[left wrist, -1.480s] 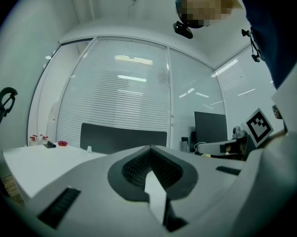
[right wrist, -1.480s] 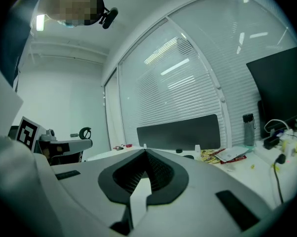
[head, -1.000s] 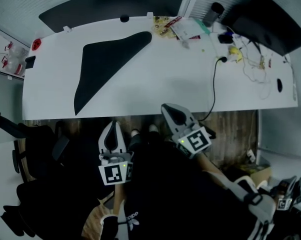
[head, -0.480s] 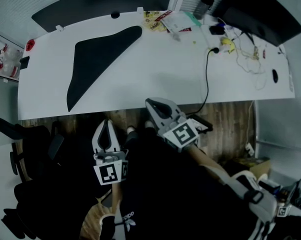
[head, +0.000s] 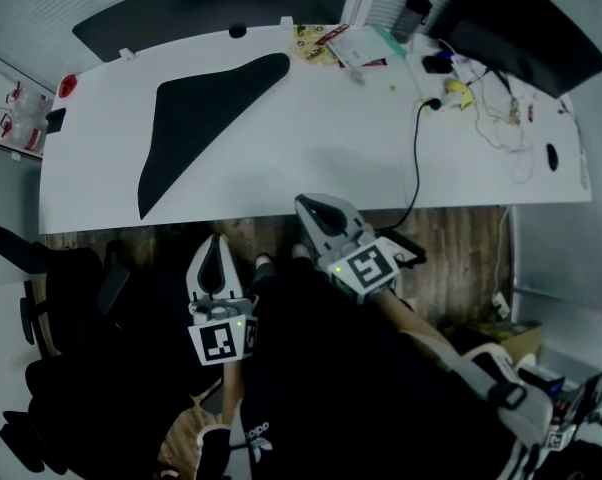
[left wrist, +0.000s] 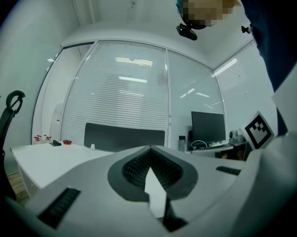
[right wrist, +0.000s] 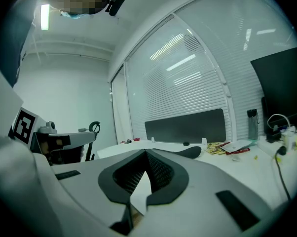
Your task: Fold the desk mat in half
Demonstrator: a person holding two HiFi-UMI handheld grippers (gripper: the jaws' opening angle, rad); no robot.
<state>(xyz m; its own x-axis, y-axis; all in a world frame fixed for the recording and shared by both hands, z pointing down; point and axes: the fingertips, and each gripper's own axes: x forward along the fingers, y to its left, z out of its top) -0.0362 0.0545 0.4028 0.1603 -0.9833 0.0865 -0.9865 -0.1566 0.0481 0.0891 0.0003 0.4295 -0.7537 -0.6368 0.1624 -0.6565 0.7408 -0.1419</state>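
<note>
White desk (head: 311, 163) fills the far half of the head view, with wood floor showing at its near edge and one dark divider (head: 211, 8) standing along its far side. At the far left corner sits one small red thing (head: 68, 85), and one black chair (head: 66, 298) stands off the desk's near left end. The single mat (head: 196, 118) lies flat on the left half of the desk as a dark tapering shape: its narrow end is close to the near left edge and its rounded end reaches toward the far middle. It is well apart from both claws. Two claws are held short of the desk's near edge, over the person's dark clothing, each carrying one marker cube. The left gripper (head: 219, 240) points at the desk under the mat's near end; its jaws are closed tip to tip with nothing between them. The right gripper (head: 306, 206), just beside it and slightly farther forward, is likewise closed and empty. Beyond it, at the far middle, lies a small cluster of packets (head: 326, 43); their number cannot be told. One bottle (head: 413, 13) stands to their right. One black cable (head: 416, 163) runs from the far right clutter down over the near edge. One monitor (head: 521, 38) stands at the far right.
</note>
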